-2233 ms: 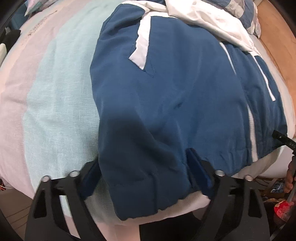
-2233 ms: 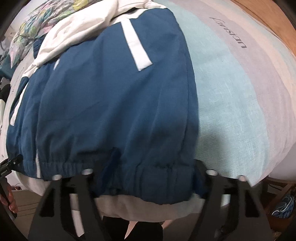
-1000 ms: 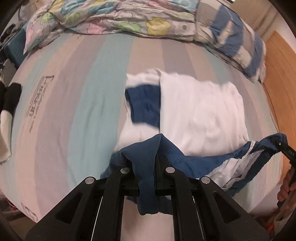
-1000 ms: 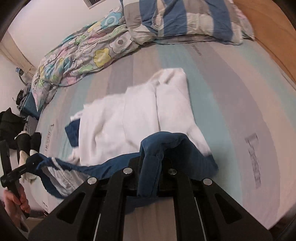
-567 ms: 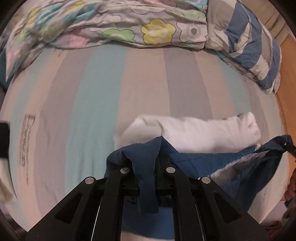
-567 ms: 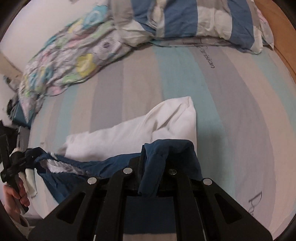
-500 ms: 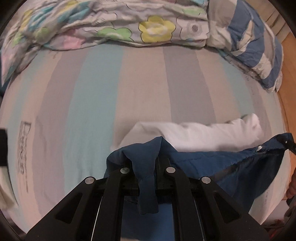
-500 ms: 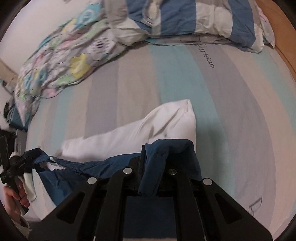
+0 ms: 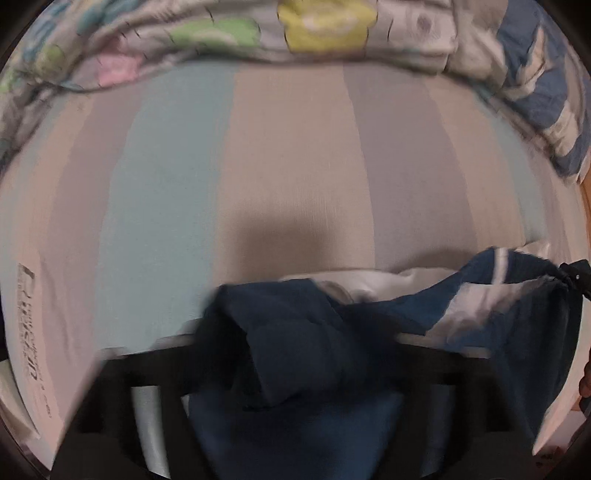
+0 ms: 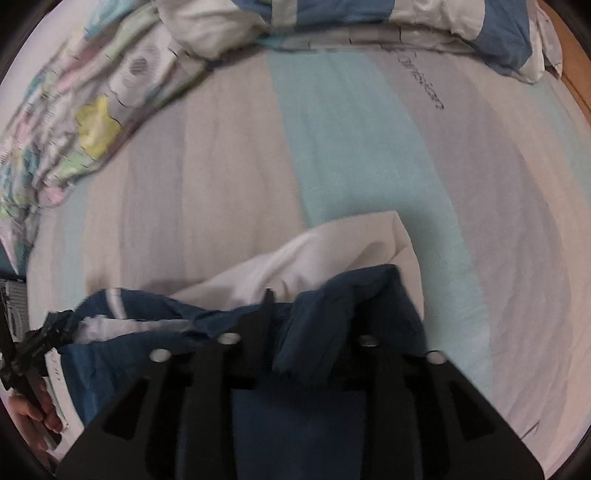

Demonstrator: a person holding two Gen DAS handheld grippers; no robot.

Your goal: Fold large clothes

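The left gripper [image 9: 295, 343] is opening, its jaws already wide, with a fold of the blue jacket [image 9: 295, 354] loose between them; the right gripper [image 10: 295, 325] is opening too, jaws partway apart, the jacket's edge draped between them, and whether the pads still press I cannot tell. The jacket lies on the striped bed [image 9: 295, 166], folded over its white lining [image 10: 332, 254]. Only the right view shows a hand [image 10: 33, 417] on the other gripper's handle and blurred, unreadable print [image 10: 421, 85] on the sheet.

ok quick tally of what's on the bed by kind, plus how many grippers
jacket: 1
floral quilt: 1
striped pillow: 1
grippers: 2, left gripper and right gripper, jaws opening, jacket between them
total: 5
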